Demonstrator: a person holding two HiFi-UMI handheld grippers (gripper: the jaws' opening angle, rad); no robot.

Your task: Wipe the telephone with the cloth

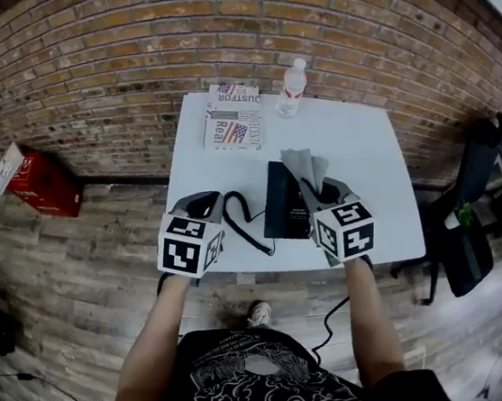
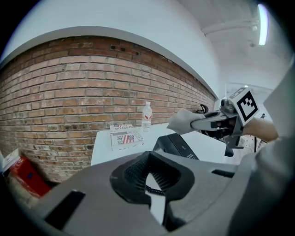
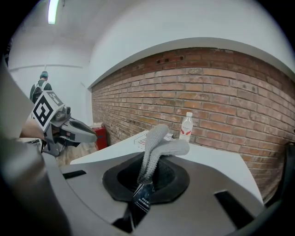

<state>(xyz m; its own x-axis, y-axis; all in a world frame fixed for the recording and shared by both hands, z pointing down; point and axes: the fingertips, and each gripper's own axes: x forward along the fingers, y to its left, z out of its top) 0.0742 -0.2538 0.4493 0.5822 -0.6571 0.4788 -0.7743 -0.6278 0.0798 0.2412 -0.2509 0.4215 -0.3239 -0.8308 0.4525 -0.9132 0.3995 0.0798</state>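
1. Red-brown brick wall (image 1: 212, 27) ran behind the white rectangular table (image 1: 361, 136), which stood on a grey wooden plank floor (image 1: 85, 252).
2. You had the black desk telephone (image 1: 278, 202) near the table's front edge, about its middle, with the black coiled cord (image 1: 238, 217) curling out at its 9 o'clock.
3. Your right gripper (image 1: 323, 193) had its jaws clamped tight on the grey knitted cloth (image 3: 154, 152); the cloth's dark label hung down between them.
4. Seen from your head, that cloth lay over the telephone's corner at 1 o'clock; whether it touched the telephone could not be made out.
5. Your left gripper (image 1: 202, 205) sat at the telephone's 9 o'clock, just beside the cord. Its jaws stood narrowly apart, gripping nothing, with the table and cord showing through the gap.
6. At the telephone's 11 o'clock lay the flag-printed white box (image 1: 232, 116); at 12 o'clock, by the far edge, stood the clear plastic water bottle (image 1: 292, 87).
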